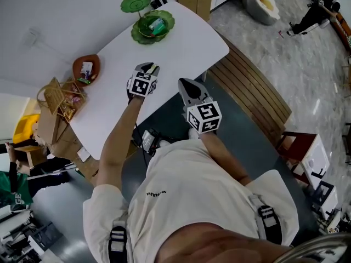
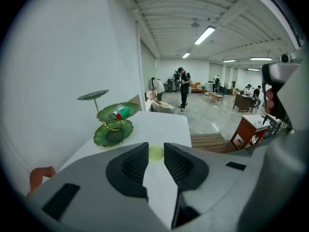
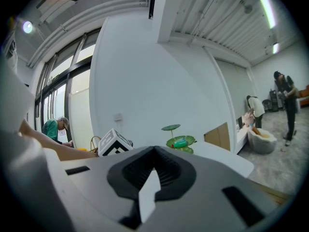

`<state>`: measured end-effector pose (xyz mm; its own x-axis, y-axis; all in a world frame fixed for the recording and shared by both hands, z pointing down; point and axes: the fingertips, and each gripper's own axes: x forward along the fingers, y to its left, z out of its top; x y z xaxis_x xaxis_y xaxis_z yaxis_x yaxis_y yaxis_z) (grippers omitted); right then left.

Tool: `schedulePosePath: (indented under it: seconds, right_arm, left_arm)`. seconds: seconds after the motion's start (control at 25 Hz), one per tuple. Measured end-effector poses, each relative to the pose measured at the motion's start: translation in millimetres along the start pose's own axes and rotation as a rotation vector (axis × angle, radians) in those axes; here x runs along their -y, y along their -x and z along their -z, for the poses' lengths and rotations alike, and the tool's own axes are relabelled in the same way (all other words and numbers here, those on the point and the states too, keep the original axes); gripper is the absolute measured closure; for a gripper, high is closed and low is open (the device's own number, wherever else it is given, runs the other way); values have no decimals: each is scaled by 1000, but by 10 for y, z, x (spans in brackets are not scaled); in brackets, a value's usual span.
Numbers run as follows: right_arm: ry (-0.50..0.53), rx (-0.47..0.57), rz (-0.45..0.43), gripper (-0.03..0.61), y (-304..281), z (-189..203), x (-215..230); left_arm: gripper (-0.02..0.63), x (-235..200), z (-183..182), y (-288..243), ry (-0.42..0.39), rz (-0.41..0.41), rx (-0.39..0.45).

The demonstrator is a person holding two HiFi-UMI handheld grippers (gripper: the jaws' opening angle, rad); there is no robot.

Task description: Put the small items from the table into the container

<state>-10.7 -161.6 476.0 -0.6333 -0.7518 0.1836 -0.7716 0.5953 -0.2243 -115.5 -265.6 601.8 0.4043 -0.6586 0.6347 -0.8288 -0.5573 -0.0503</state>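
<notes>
A green leaf-shaped tiered stand (image 1: 152, 26) (image 2: 113, 124) (image 3: 179, 141) stands at the far end of the white table (image 1: 181, 48). On its middle tier lies a green item with a red end. My left gripper (image 1: 149, 67) (image 2: 155, 151) hangs above the table's middle, shut on a small yellow-green round item (image 2: 155, 152) pinched at the jaw tips. My right gripper (image 1: 184, 83) (image 3: 155, 151) is at the table's near edge, shut with nothing in it. The left gripper's marker cube (image 3: 115, 143) shows in the right gripper view.
A brown bowl (image 1: 86, 67) with small packets sits at the table's left edge, next to a wicker basket (image 1: 55, 95). A slatted wooden bench (image 1: 252, 86) runs along the table's right side. Several people stand far back in the hall (image 2: 183, 88).
</notes>
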Motion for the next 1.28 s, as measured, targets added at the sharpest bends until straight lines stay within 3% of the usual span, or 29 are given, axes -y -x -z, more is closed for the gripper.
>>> schedulePosePath:
  seconds: [0.12,0.28,0.64,0.88,1.28]
  right_arm:
    - [1,4,-1,569,20,-12,-1]
    - [6,4,-1,571,43,-25,-1]
    - [14,-4,-6,569,71,-11,-13]
    - [7,-4,15,570,85,-5,88]
    - [1,-17,61,570,131,28,297]
  left_arm:
    - [512,52,-128,22,11,-10,40]
    - [512,36,-285,58,89,-28,106]
    - [512,-190,-658,108,160,-155,275]
    - [512,-415,-804,-8,164,-237,305]
    - [512,-680,-986,-349,170,-295,336]
